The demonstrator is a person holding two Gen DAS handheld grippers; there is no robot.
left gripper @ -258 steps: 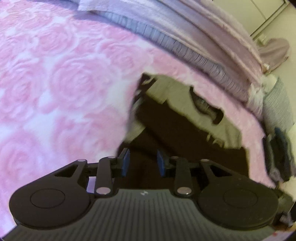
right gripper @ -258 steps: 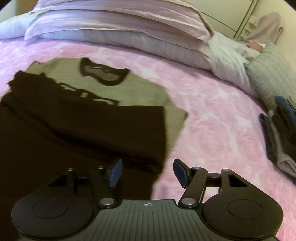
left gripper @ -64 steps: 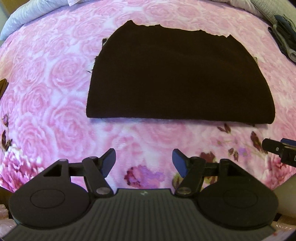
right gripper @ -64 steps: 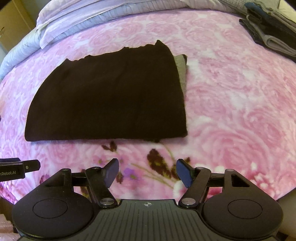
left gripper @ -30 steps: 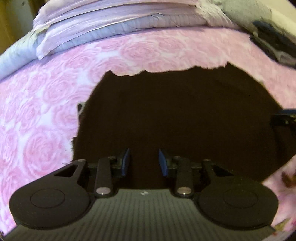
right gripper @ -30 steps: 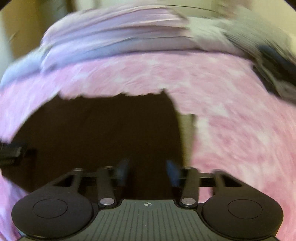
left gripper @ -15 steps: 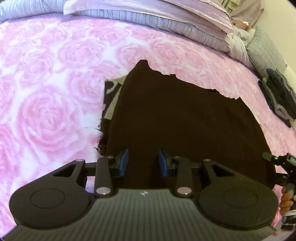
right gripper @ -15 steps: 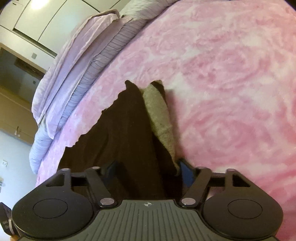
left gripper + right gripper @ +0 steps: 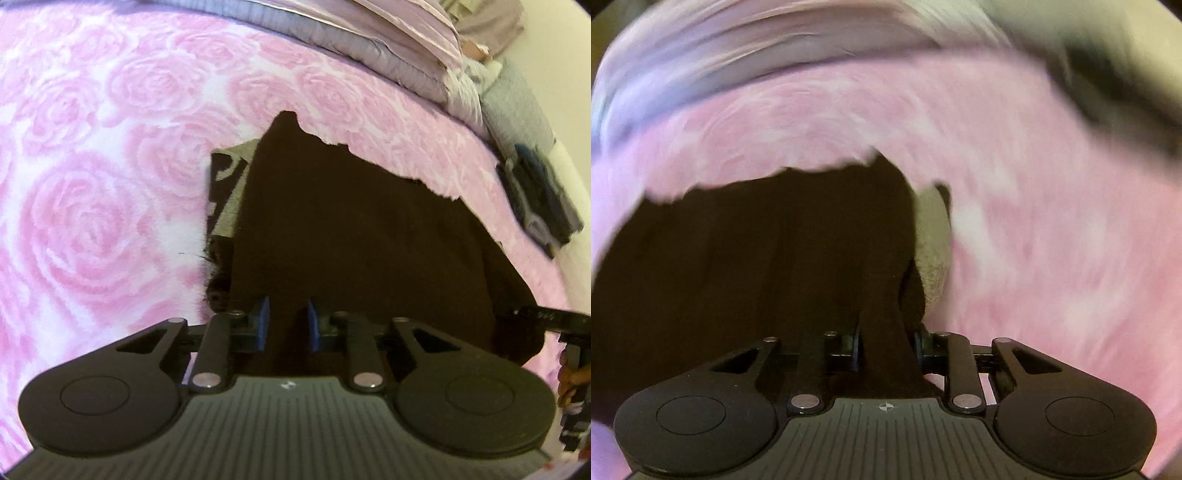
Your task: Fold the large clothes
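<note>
- Left gripper (image 9: 286, 325): fingers have just been closing, pinching the dark garment (image 9: 351, 236) lying on the bed (image 9: 92, 184).
- Right gripper (image 9: 886, 349): fingers closing, pinching its bunched edge.
- No readable writing.

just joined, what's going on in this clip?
A person is folding a dark brown garment on a bed with a pink rose blanket, one handheld gripper per hand. The left gripper and right gripper have just been closing on the garment's near edge, cloth between each pair of fingers. It lies already folded into a flat panel.
</note>
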